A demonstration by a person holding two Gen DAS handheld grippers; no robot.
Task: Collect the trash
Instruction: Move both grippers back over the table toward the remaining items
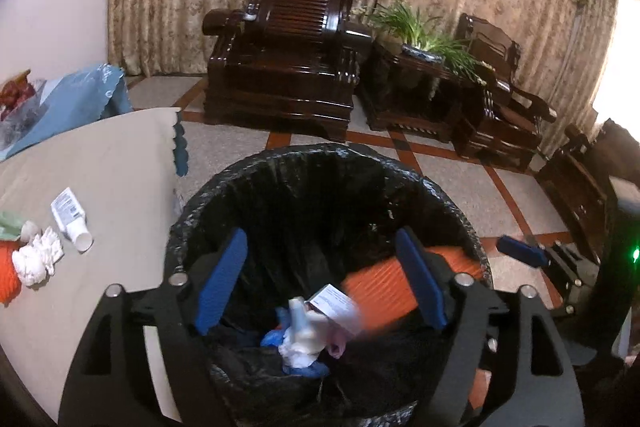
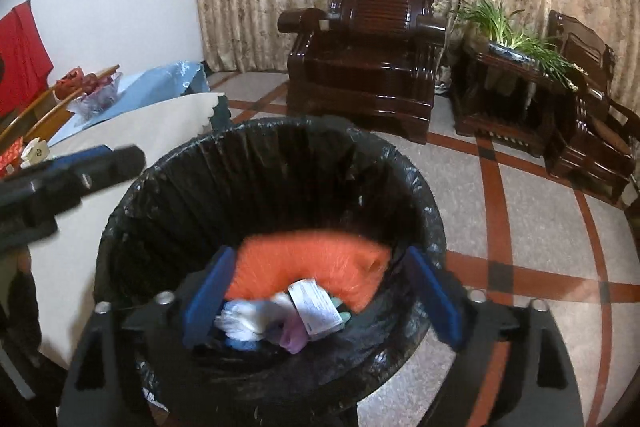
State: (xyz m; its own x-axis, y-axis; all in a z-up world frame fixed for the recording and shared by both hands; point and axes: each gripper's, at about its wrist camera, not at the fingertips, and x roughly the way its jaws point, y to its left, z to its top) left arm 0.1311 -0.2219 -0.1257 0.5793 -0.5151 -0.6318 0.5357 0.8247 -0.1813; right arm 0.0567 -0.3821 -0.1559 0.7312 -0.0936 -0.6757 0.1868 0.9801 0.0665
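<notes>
A bin lined with a black bag [image 1: 320, 151] [image 2: 280, 126] stands on the floor beside the table. My left gripper [image 1: 320, 239] hangs over its mouth, open, with nothing between the blue pads. My right gripper [image 2: 322, 253] is open over the same bin, also empty. Inside lie a blurred orange ribbed piece [image 1: 380, 287] [image 2: 304, 259], a small white printed box [image 1: 336, 307] [image 2: 316, 307], crumpled white tissue [image 1: 300, 343] [image 2: 244, 319] and blue and purple scraps. On the table are a white tube [image 1: 68, 215], white crumpled paper [image 1: 38, 259] and an orange item [image 1: 6, 275].
The table with a beige cloth [image 1: 100, 155] sits left of the bin, a blue cloth [image 1: 80, 99] behind it. Dark wooden armchairs [image 1: 288, 55] [image 2: 364, 47] and a plant stand [image 1: 416, 67] line the curtain wall. Tiled floor [image 2: 520, 227] spreads right of the bin.
</notes>
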